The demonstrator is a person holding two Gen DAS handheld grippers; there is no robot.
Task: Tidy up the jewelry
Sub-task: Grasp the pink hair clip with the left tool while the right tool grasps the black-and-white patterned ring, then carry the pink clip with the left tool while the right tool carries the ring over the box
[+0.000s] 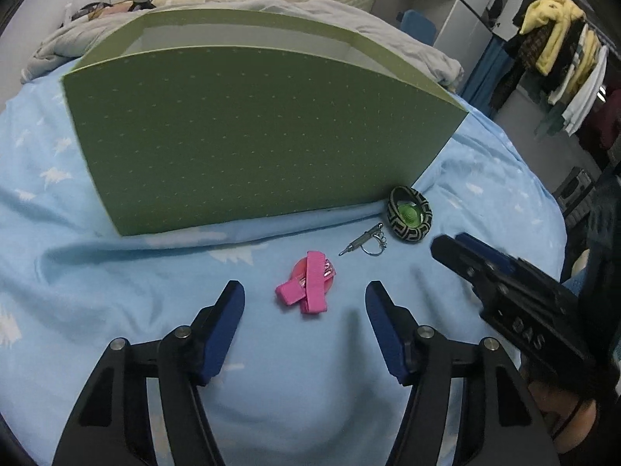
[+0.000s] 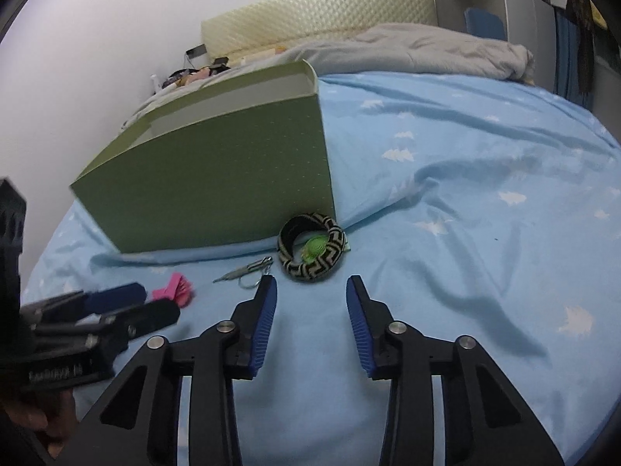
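A pink ribbon piece [image 1: 306,285] lies on the blue bedsheet, just ahead of my left gripper [image 1: 304,295], whose jaws stand open with nothing between them. A small silver keychain tool [image 1: 365,241] rests beside it. A black-and-cream patterned bangle [image 1: 410,213] with a green piece inside leans by the corner of the open green box [image 1: 248,136]. In the right wrist view the bangle [image 2: 312,247] sits just beyond my right gripper [image 2: 311,285], which is open and empty. The keychain tool [image 2: 244,268] and pink piece [image 2: 174,289] lie to its left.
The light blue bedsheet [image 2: 465,194] with white prints covers the bed. A grey blanket [image 2: 407,50] and a cream headboard [image 2: 318,11] are behind the box. Clothes hang on a rack [image 1: 562,58] at the right. The other gripper [image 1: 504,291] reaches in from the right.
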